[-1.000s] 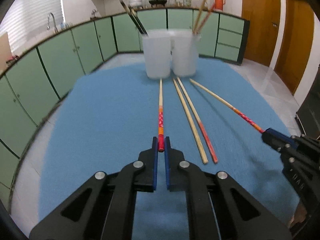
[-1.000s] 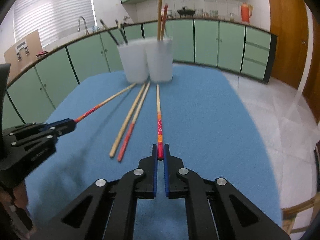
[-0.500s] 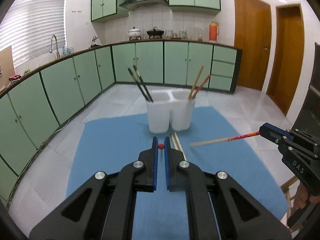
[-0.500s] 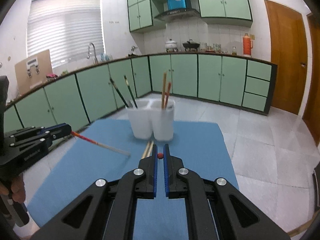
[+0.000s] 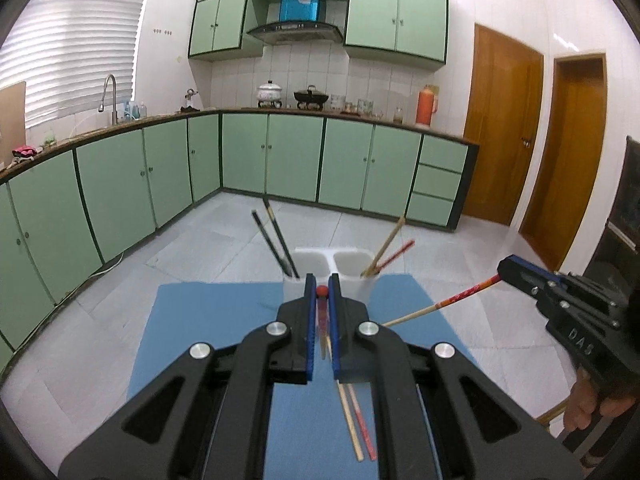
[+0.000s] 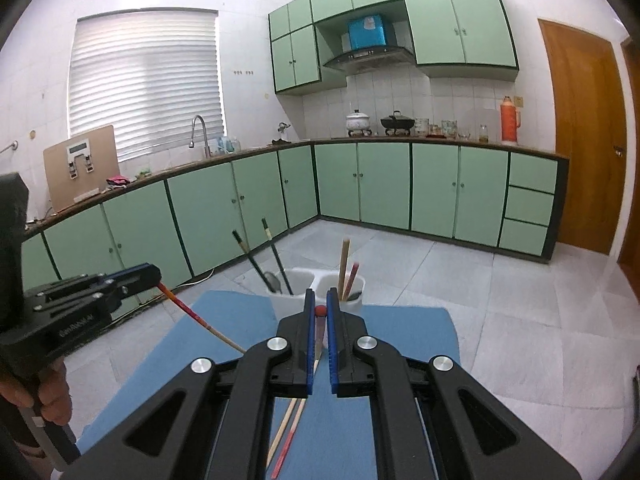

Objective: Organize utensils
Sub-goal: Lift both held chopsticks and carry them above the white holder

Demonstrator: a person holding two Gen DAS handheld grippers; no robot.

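Chopsticks [image 5: 440,305], light, stiff and slippery, are clamped at their red ends by each hand-held gripper [image 5: 322,292], tips drooping over the bench [image 5: 208,312].

Kitchen backdrop with mint-green cabinets, white tiled walls and a pale tiled floor.

Base cabinets [image 6: 434,190] run under a dark countertop [image 6: 400,141] that turns the corner. On the countertop stand a white lidded pot [image 6: 357,121], a black wok [image 6: 397,122], an orange thermos [image 6: 509,120] and a few jars. A range hood [image 6: 369,57] hangs below upper cabinets [image 6: 460,20]. A faucet [image 6: 199,136] stands near a window blind [image 6: 146,80]. A wooden door [image 6: 582,140] is on the right.
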